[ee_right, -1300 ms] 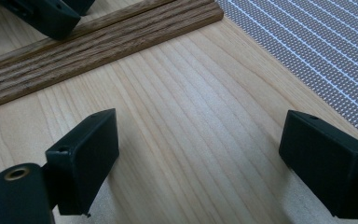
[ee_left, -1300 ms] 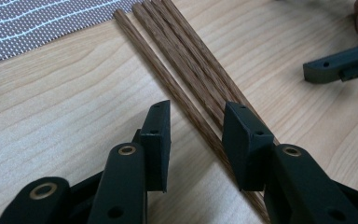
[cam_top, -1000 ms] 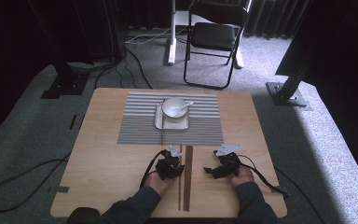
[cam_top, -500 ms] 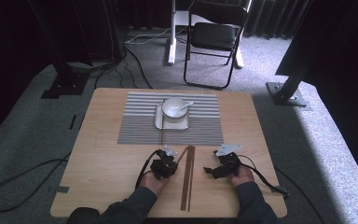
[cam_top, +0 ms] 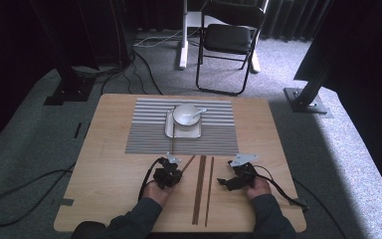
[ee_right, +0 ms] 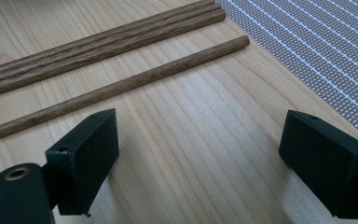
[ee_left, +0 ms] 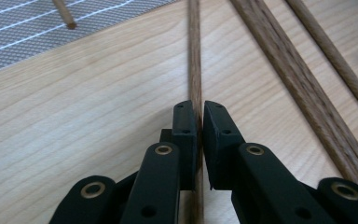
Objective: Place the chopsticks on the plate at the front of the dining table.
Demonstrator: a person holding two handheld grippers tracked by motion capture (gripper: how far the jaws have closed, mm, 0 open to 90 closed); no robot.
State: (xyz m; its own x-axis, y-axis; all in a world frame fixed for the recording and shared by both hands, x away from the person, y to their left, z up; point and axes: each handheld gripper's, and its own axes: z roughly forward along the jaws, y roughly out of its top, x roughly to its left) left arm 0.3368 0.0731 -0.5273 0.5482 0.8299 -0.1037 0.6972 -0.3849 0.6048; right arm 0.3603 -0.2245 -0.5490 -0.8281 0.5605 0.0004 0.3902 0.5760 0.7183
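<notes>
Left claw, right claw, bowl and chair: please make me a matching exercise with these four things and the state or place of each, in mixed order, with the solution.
Things:
1. left claw
2. right claw
3. bowl
4. folding chair

States or places:
A. on the carpet behind the table
B. open above bare wood
C. on a plate on the striped mat
D. shut on a wooden stick

Pairs: 1-D, 2-B, 3-C, 4-A
</notes>
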